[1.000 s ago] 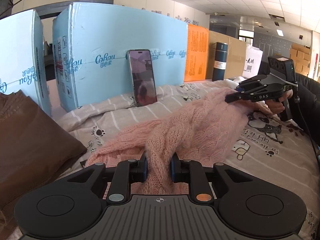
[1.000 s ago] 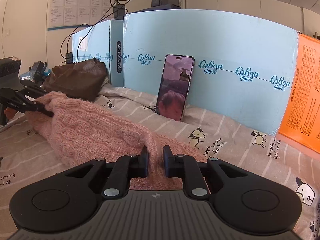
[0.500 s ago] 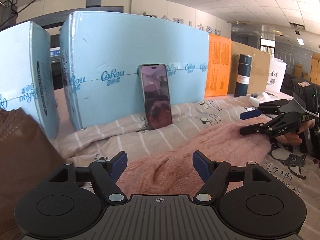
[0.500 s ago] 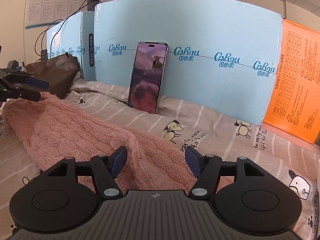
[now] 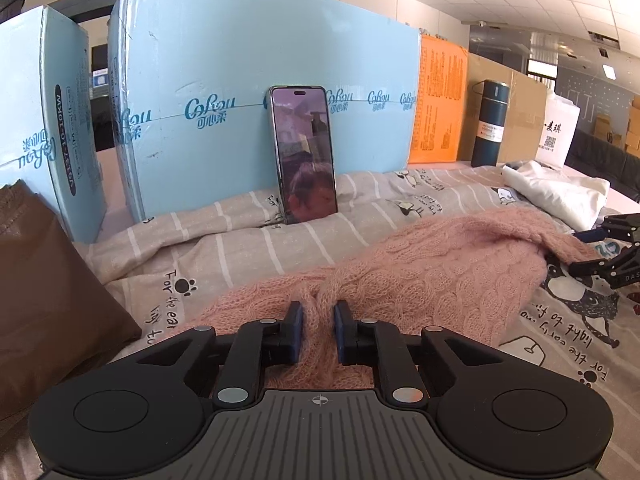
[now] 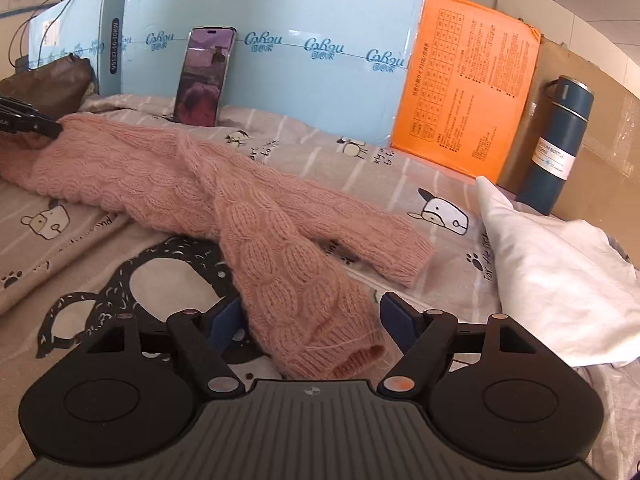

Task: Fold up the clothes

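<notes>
A pink cable-knit sweater [image 5: 440, 272] lies stretched across the cartoon-print sheet [image 5: 240, 240]. My left gripper [image 5: 318, 332] is shut on a bunched fold at the sweater's near end. In the right wrist view the sweater [image 6: 132, 168] runs from the left toward me, and one sleeve [image 6: 288, 264] ends with its cuff between the spread fingers of my right gripper [image 6: 310, 318], which is open. A second sleeve [image 6: 360, 232] lies flat beside it. The left gripper [image 6: 56, 130] shows at the far left, pinching the sweater. The right gripper [image 5: 584, 252] shows open at the right edge.
A phone [image 5: 304, 160] leans upright against light blue boxes [image 5: 240, 100] at the back. A brown garment [image 5: 48, 300] lies at the left. White folded cloth [image 6: 560, 272] sits at the right, with a dark blue flask [image 6: 560, 140] and an orange box [image 6: 468, 92] behind it.
Both grippers let go of the lifted sweater and it dropped flat. The left gripper has since shut again on the sweater's near end. The right stayed open and moved down to a sleeve cuff.
</notes>
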Demonstrator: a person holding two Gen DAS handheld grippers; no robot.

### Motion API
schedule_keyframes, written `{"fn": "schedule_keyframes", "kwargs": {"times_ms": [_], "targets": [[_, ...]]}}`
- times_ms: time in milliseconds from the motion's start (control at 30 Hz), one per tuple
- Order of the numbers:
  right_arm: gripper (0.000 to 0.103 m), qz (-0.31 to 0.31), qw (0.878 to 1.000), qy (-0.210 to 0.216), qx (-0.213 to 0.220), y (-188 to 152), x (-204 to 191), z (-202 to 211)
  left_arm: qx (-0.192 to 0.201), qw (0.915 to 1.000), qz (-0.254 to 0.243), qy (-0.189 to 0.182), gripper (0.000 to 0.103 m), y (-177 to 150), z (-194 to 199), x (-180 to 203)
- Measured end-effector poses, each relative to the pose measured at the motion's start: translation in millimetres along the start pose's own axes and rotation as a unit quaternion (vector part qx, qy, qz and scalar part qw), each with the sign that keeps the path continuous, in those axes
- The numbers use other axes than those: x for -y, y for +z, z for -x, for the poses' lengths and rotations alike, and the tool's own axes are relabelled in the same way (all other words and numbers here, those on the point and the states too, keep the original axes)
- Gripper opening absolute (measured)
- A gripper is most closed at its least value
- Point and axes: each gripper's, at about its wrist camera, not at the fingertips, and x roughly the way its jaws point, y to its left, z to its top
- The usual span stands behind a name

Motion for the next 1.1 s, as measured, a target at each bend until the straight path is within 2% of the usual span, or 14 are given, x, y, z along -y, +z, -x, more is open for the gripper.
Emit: {"fn": "schedule_keyframes", "kwargs": {"times_ms": [33,100,133,267,500,567,633,667,700,767,833,867,967,1100], "targets": [[0.049,-0.012,1.000,0.009,-0.001,-0.6,4.6,-1.6,0.002,1.0000,0.001,0.000,0.014,1.1,1.1,-0.1],[0.019,-0.022,0.999,0.029,0.007,1.9,11.7,-4.0,0.008,1.0000,0.002,0.004,0.014,4.0,3.7,-1.0],[0.015,-0.028,0.999,0.039,0.016,4.8,15.1,-4.9,0.014,0.9999,0.002,0.007,0.014,6.1,4.9,-2.1],[0.015,-0.084,0.991,0.093,0.056,24.4,34.7,-13.8,0.033,0.9992,0.001,0.022,0.013,15.9,5.6,-8.6],[0.015,-0.153,0.984,0.078,0.056,29.2,55.7,-38.0,0.002,0.9996,0.008,0.025,0.013,19.3,-21.5,-20.8],[0.020,-0.158,0.984,0.063,0.054,26.3,57.0,-38.3,0.005,0.9996,-0.003,0.026,0.018,21.1,-20.8,-18.0],[0.030,-0.166,0.982,0.057,0.067,25.5,58.3,-34.8,0.035,0.9989,-0.015,0.028,0.023,27.8,-14.5,-14.5],[0.042,-0.171,0.980,0.058,0.077,25.5,60.0,-32.1,0.054,0.9979,-0.013,0.032,0.029,33.3,-11.7,-14.0],[0.049,-0.176,0.979,0.059,0.086,25.6,61.5,-29.6,0.067,0.9972,-0.014,0.029,0.032,38.7,-11.3,-12.7],[0.051,-0.178,0.978,0.053,0.091,27.4,62.6,-29.0,0.075,0.9968,-0.022,0.014,0.034,48.1,-16.9,-7.1],[0.052,-0.185,0.978,0.045,0.088,27.5,63.4,-30.8,0.059,0.9972,-0.046,-0.002,0.037,53.0,-29.0,4.7],[0.053,-0.187,0.978,0.040,0.085,27.5,63.4,-31.8,0.045,0.9969,-0.063,-0.010,0.043,52.4,-34.9,11.7],[0.066,-0.216,0.973,0.031,0.078,29.9,64.6,-36.8,-0.005,0.9938,-0.104,-0.037,0.053,46.5,-53.2,27.6],[0.070,-0.253,0.966,0.007,0.055,39.8,60.2,-50.2,-0.059,0.9926,-0.095,-0.047,0.056,37.1,-73.7,29.4]]}}
